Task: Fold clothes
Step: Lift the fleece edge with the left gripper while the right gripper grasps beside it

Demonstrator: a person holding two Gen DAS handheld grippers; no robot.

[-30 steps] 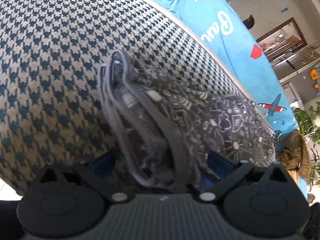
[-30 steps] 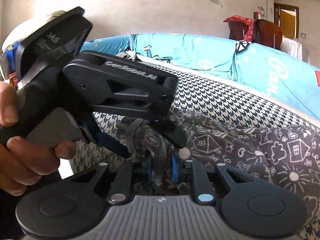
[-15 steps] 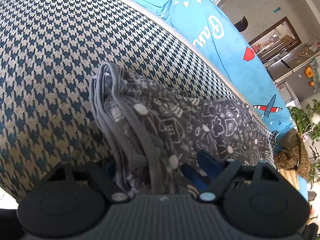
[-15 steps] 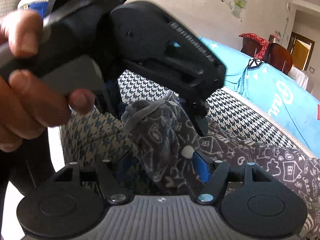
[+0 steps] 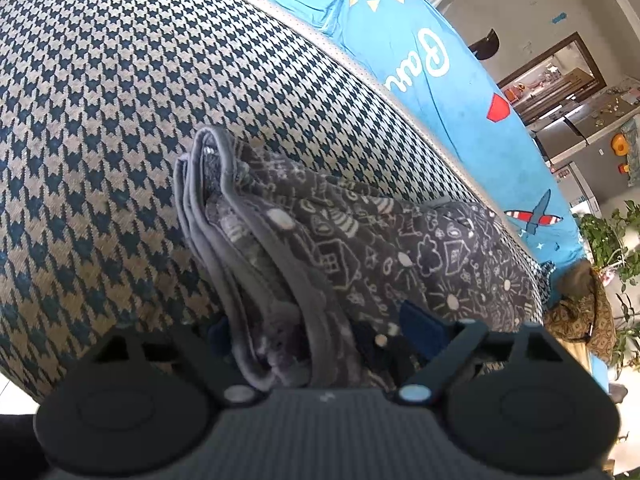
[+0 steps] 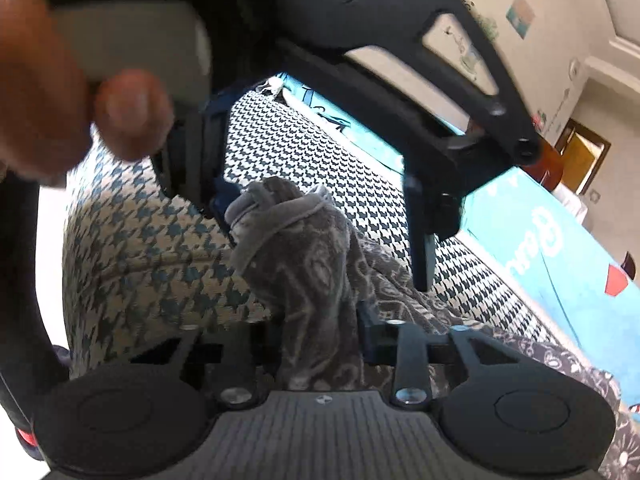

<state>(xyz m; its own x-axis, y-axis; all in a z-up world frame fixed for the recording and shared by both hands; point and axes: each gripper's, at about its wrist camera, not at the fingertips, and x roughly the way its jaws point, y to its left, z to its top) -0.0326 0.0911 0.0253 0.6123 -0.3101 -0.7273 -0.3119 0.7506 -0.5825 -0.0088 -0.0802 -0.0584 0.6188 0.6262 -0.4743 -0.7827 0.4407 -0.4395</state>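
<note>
I'm working over a houndstooth cushion [image 5: 120, 120], blue cartoon sofa cover [image 5: 460, 92] behind, houseplants [image 5: 604, 236] sitting right, daylight hitting stickered walls [image 6: 540, 20].

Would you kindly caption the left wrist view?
Open left gripper straddles bunched grey patterned garment on houndstooth sofa.

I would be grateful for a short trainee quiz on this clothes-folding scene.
1. True or false: the jaws of the left gripper are spread apart, with cloth between them.
2. The grey patterned garment lies on: A) a houndstooth cushion; B) a wooden table; C) a tiled floor.
3. Fill in: the printed cover beyond the cushion is ____ in colour.

Key: 1 true; 2 A; 3 blue.
</note>
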